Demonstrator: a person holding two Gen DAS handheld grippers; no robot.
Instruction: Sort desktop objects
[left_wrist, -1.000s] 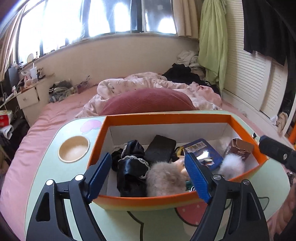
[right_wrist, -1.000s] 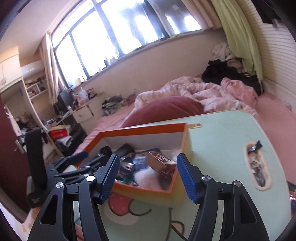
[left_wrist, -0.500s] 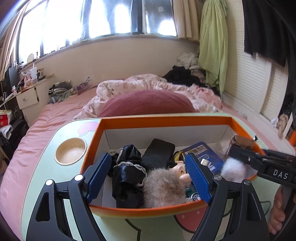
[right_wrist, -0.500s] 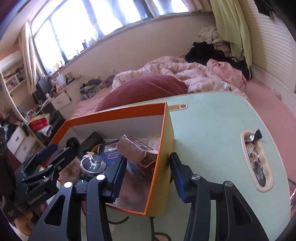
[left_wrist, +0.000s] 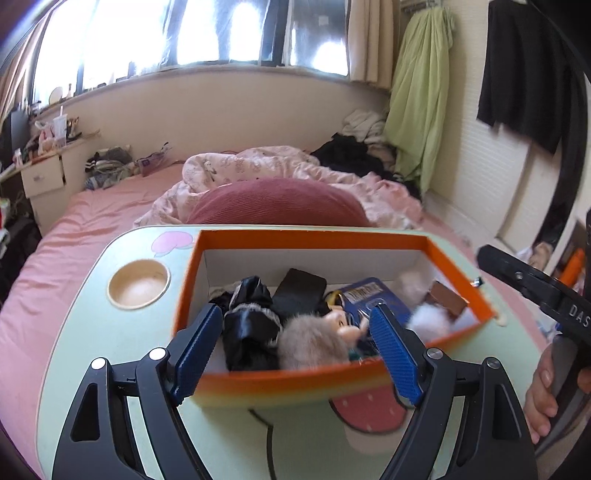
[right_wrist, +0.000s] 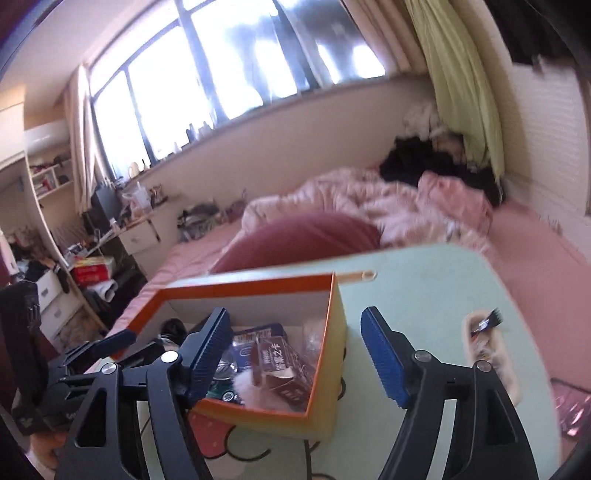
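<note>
Right now the orange box (left_wrist: 332, 240) sits toward the far middle of the pale green worktop (left_wrist: 110, 332), already crowded with sorted things: a black cloth bundle (left_wrist: 247, 325), a furry toy (left_wrist: 314, 345), a blue packet (left_wrist: 365, 295), a white puff (left_wrist: 428, 321) and a brown carton (right_wrist: 284, 369) lying against the box's right wall. The left gripper (left_wrist: 295, 350) hovers at the near wall with its fingers wide apart and nothing between them. The right gripper (right_wrist: 299, 354) straddles the box's right wall; its fingers are opening, one inside above the carton and one outside, and no pad presses on anything. It looks as if the carton has just been dropped in, so the sensible next step is to lift the right gripper straight up until its inner finger is above the rim before swinging away, or the box may get dragged. Loose items remain in the oval recess (right_wrist: 487, 343) near the worktop's right edge, including a small black brush (right_wrist: 489, 319); those probably come next. The left fingers could steady the near wall meanwhile.
</note>
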